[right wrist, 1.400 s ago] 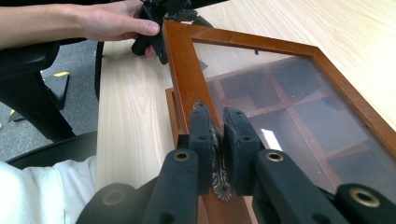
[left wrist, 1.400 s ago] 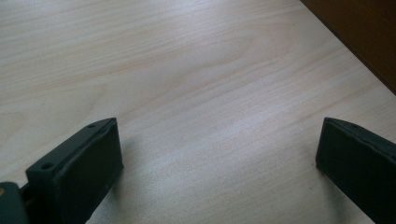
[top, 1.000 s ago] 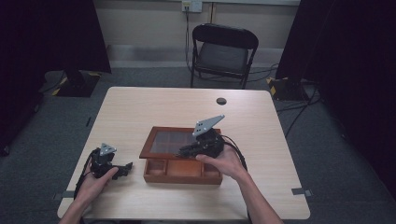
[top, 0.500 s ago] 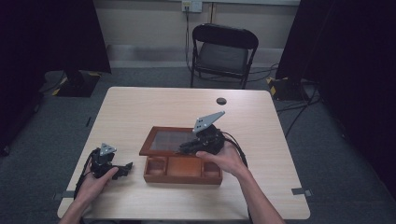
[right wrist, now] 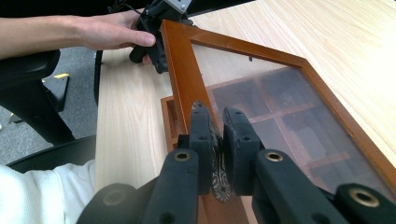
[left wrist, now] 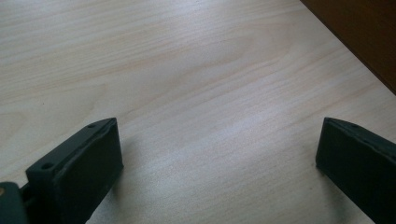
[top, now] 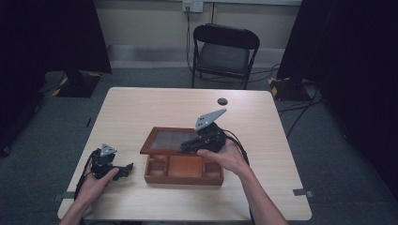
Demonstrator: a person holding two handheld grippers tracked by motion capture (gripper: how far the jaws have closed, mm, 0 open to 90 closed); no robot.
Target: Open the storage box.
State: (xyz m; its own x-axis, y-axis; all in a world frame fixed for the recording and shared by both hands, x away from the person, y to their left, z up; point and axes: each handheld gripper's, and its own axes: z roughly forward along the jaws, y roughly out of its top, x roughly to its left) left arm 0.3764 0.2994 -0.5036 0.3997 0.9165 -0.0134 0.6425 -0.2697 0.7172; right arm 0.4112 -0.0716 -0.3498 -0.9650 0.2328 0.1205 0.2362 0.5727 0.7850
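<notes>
While our right tongs (right wrist: 215,140) pinch the metal clasp (right wrist: 218,179) on the raised glass lid (right wrist: 261,88) of the wooden box (top: 183,168), our left tongs (left wrist: 215,158) gape empty over bare counter (left wrist: 187,70) just beside it.

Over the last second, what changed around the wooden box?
The right gripper, shut on the latch at the lid's front edge, has swung the glass lid further up and back, exposing more of the box's compartments. The left gripper stayed open, resting on the table beside the box.
</notes>
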